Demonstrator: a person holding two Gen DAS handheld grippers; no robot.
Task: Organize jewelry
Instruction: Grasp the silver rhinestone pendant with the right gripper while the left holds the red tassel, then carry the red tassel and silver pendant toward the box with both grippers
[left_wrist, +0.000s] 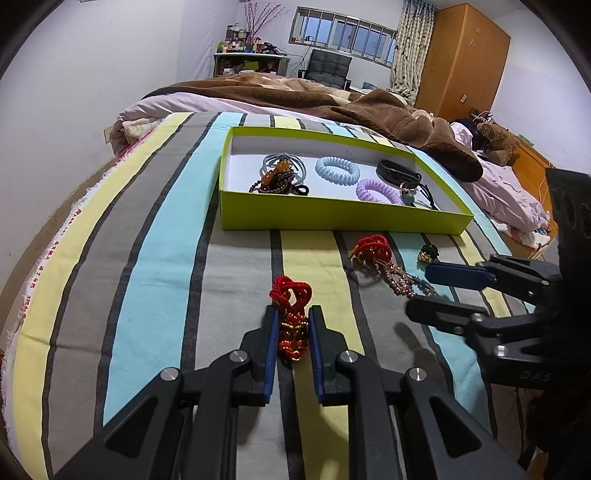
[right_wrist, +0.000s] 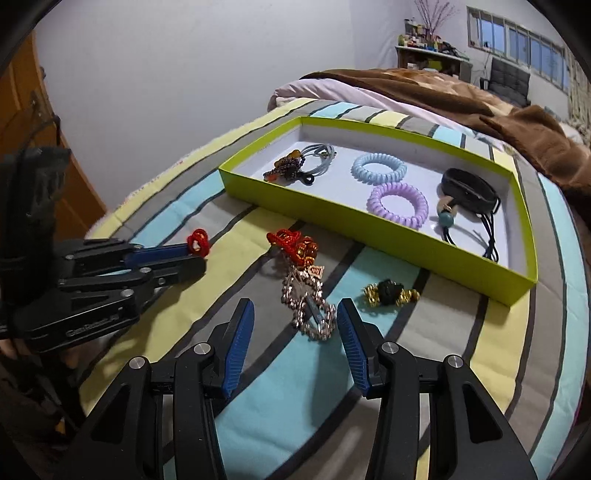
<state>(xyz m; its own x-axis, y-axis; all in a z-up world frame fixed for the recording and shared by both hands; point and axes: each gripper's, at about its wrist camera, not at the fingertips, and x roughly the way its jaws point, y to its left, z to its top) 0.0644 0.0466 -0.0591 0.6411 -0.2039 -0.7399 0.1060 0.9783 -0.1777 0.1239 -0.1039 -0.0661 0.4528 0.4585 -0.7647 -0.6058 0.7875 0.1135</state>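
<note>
My left gripper (left_wrist: 294, 314) is shut on a red cord bracelet with beads (left_wrist: 291, 295), low over the striped bedspread; in the right wrist view its red loop (right_wrist: 198, 242) pokes out past the tips. My right gripper (right_wrist: 295, 306) stands open, its fingers either side of a rose-gold chain bracelet (right_wrist: 310, 314) lying on the cover, not touching it. A second red cord piece (right_wrist: 291, 240) lies at the chain's far end. A black and gold hair clip (right_wrist: 389, 291) rests to the right. The green tray (right_wrist: 369, 236) beyond holds several hair ties and bracelets.
In the tray lie a blue coil tie (left_wrist: 334, 178), a purple coil tie (left_wrist: 376, 199), a black band (left_wrist: 397, 171) and a beaded tangle (left_wrist: 277, 181). A brown blanket (left_wrist: 388, 110) is heaped behind the tray. The bed's left edge (left_wrist: 48, 266) drops off by the wall.
</note>
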